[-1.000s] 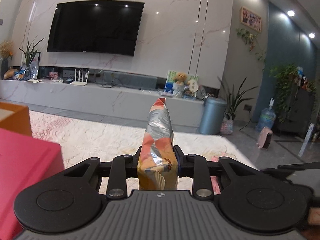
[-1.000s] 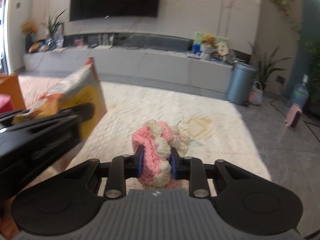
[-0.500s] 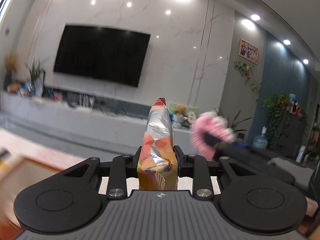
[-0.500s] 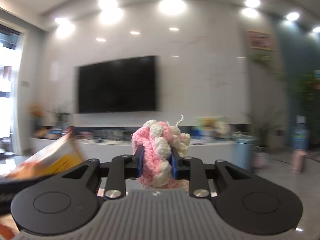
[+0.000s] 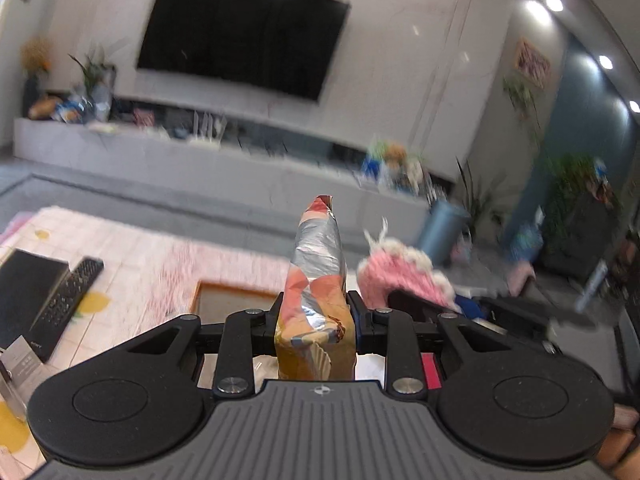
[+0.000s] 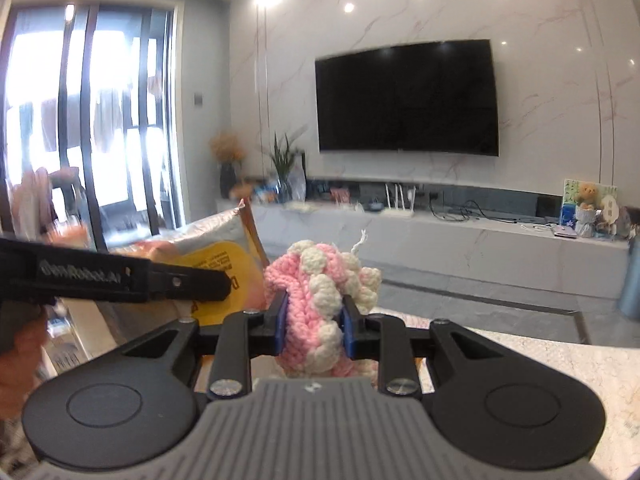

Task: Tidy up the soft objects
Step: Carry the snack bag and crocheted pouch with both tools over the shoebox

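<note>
My left gripper [image 5: 316, 320] is shut on a foil snack bag [image 5: 316, 280], orange and silver, held upright in the air. My right gripper [image 6: 314, 322] is shut on a pink and white crocheted soft toy [image 6: 320, 280]. In the left wrist view the toy [image 5: 400, 276] shows just right of the bag, with the right gripper beneath it. In the right wrist view the bag [image 6: 216, 256] and the left gripper's black finger [image 6: 120, 276] lie to the left. An open orange box [image 5: 236, 300] sits below the bag, partly hidden.
A black flat device [image 5: 24, 300] and a remote control [image 5: 68, 296] lie on the tablecloth at left. A TV [image 6: 408, 96], a long grey console [image 6: 440, 236], a blue bin [image 5: 440, 232] and plants stand beyond. A pale rug [image 6: 560, 360] covers the floor.
Both grippers have swung, still holding their objects. The left view has tilted down onto the table and box; the right view has turned left toward the window. The two grippers remain close together.
</note>
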`<state>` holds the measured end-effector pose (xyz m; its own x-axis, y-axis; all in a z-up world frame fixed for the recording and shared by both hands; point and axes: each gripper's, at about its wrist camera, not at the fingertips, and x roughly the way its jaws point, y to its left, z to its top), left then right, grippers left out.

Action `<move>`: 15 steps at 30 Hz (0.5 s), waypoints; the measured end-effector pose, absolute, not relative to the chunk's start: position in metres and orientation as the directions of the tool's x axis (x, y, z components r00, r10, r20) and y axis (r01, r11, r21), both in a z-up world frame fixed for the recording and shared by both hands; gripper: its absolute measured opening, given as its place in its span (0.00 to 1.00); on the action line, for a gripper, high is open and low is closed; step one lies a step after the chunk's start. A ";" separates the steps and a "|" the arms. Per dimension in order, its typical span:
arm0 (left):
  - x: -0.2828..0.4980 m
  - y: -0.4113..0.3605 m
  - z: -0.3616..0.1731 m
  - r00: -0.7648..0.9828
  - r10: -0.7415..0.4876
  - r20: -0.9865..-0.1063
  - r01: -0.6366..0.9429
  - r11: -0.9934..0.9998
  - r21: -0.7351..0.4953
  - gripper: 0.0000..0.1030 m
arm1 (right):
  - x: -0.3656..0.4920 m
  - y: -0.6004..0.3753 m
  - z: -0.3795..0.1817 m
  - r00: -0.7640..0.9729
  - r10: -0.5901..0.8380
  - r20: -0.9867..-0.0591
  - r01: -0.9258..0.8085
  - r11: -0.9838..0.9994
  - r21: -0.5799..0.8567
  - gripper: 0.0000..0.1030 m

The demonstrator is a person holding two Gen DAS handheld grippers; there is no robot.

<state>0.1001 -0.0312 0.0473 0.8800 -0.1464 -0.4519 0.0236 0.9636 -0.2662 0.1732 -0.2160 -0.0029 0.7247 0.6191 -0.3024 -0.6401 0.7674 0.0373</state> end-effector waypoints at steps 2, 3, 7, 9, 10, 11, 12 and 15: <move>0.101 -0.016 0.036 0.883 -0.165 -0.440 0.013 0.945 -0.327 0.32 | 0.177 -0.189 -0.012 0.737 0.562 -0.376 -0.611 0.792 -0.014 0.25; 0.101 -0.007 0.030 0.886 -0.179 -0.428 0.017 0.935 -0.356 0.32 | 0.181 -0.177 -0.019 0.732 0.539 -0.416 -0.608 0.793 -0.043 0.25; 0.114 0.012 0.014 0.864 -0.204 -0.460 0.021 0.928 -0.372 0.32 | 0.199 -0.136 -0.050 0.721 0.423 -0.549 -0.599 0.778 -0.188 0.25; 0.115 0.021 0.006 0.861 -0.195 -0.470 0.004 0.926 -0.376 0.32 | 0.207 -0.124 -0.064 0.721 0.393 -0.570 -0.597 0.770 -0.224 0.25; 0.115 0.026 0.003 0.860 -0.194 -0.473 0.005 0.929 -0.371 0.32 | 0.212 -0.119 -0.069 0.716 0.379 -0.587 -0.597 0.769 -0.230 0.25; 0.116 0.027 0.000 0.857 -0.192 -0.479 0.007 0.932 -0.362 0.32 | 0.218 -0.118 -0.073 0.709 0.362 -0.605 -0.594 0.770 -0.234 0.25; 0.118 0.028 -0.002 0.852 -0.189 -0.489 0.002 0.934 -0.356 0.32 | 0.226 -0.114 -0.077 0.697 0.337 -0.633 -0.598 0.761 -0.253 0.25; 0.120 0.030 -0.005 0.842 -0.191 -0.505 -0.002 0.934 -0.358 0.32 | 0.232 -0.111 -0.080 0.687 0.317 -0.654 -0.596 0.761 -0.257 0.25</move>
